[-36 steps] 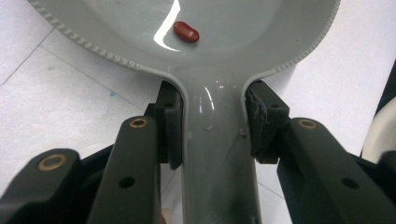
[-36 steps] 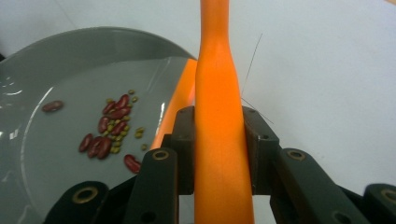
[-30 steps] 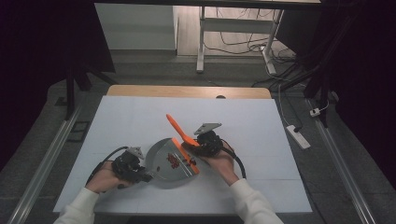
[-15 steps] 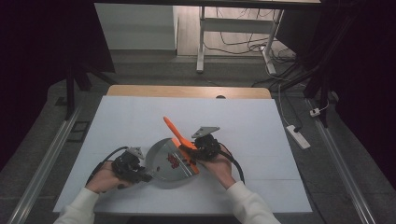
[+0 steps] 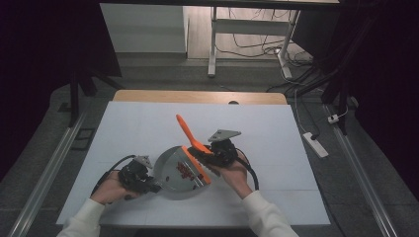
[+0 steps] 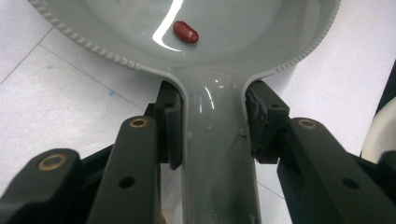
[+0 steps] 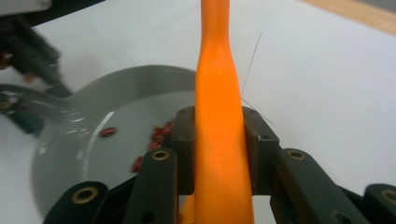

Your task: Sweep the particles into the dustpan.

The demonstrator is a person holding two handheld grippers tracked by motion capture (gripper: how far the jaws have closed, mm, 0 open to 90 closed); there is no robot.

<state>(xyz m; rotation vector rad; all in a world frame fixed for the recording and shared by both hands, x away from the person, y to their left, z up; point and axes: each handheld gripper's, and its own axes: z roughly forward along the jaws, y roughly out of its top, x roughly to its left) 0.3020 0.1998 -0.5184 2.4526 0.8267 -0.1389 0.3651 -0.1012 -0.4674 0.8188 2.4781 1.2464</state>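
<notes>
Since the earlier frames the orange brush (image 5: 189,136) has tipped more upright and slid left, its head now over the right edge of the grey dustpan (image 5: 174,170). The right claw (image 5: 203,155) is clamped on the brush handle (image 7: 219,116), jaws pressed to both sides. The left claw (image 5: 150,186) grips the dustpan's handle (image 6: 217,158) the same way. The dustpan lies on the white table (image 5: 276,148) near the person's edge, with small red beans (image 5: 184,170) scattered inside; one bean (image 6: 186,31) lies close to the handle.
</notes>
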